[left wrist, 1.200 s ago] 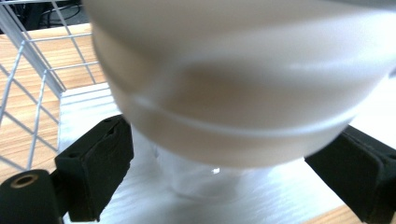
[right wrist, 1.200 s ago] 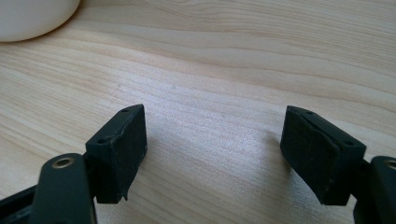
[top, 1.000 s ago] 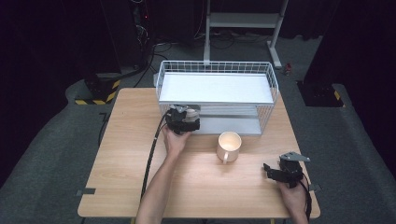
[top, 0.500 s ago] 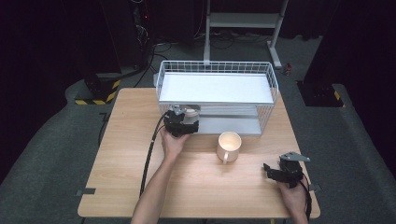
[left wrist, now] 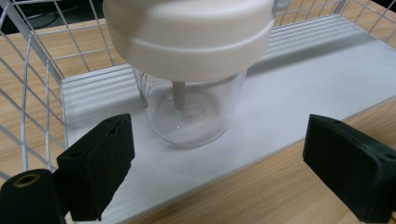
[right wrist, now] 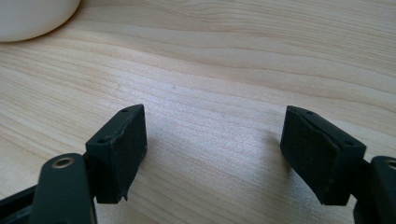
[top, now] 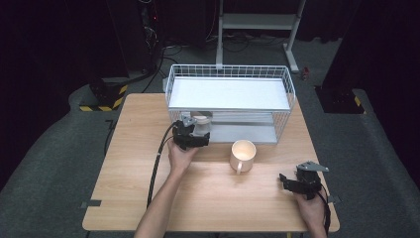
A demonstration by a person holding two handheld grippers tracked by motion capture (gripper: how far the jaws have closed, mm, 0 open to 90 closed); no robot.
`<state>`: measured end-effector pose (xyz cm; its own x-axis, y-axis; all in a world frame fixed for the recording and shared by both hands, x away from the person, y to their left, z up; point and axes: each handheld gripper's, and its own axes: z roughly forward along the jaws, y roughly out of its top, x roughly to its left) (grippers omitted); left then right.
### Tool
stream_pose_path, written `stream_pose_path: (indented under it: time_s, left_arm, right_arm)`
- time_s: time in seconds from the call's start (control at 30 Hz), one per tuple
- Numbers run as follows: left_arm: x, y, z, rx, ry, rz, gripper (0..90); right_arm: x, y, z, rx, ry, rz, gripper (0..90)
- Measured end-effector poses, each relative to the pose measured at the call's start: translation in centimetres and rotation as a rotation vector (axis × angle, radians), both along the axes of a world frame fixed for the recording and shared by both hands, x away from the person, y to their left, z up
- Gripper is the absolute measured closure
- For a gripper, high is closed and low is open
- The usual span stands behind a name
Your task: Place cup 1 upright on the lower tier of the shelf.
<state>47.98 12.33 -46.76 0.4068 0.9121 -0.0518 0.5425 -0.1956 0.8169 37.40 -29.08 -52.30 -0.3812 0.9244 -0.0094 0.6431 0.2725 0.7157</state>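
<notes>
at the left of the wooden table (top: 124,198), my left gripper (top: 194,135) points into the open front of the white wire rack (top: 228,74). its jaws stand apart and have just been narrowing, with nothing pressed between them. just ahead, on the rack's lower shelf (left wrist: 299,98), a clear glass jar (left wrist: 194,112) with a wide cream lid (left wrist: 191,32) stands upright, beyond my pads (left wrist: 98,172) and not yet between them. i judge this is the approach to gripping the jar: i should keep level, slide forward until the glass sits centred between both pads below the lid, then close gently so it doesn't tip or slip. my left forearm stretches up from the near edge, hand wrapped around the gripper body. further right, a cream mug (top: 242,154) stands on the table in front of the rack. at the far right, my right gripper (top: 292,184) rests low near the table's front corner, jaws open and empty, aimed leftward towards the mug.
</notes>
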Motion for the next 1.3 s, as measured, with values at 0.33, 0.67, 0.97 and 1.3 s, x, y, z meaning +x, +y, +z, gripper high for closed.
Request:
stream_pose_path:
  time_s: [0.33, 0.67, 0.97, 1.3]
  left_arm:
    - [-1.1, 0.5, 0.4, -0.008, -0.014, -0.009, 10.7]
    - [-2.0, 0.8, 0.8, -0.060, 0.006, -0.026, 11.3]
    - [-2.9, 1.1, 1.2, -0.037, -0.011, -0.029, 12.7]
    - [-4.1, 1.5, 1.5, -0.040, -0.008, -0.037, 13.2]
  right_arm:
    - [0.0, 0.0, 0.0, 0.000, 0.000, 0.000, 23.0]
    - [0.0, 0.0, 0.0, 0.000, 0.000, 0.000, 23.0]
    - [0.0, 0.0, 0.0, 0.000, 0.000, 0.000, 23.0]
    - [0.0, 0.0, 0.0, 0.000, 0.000, 0.000, 23.0]
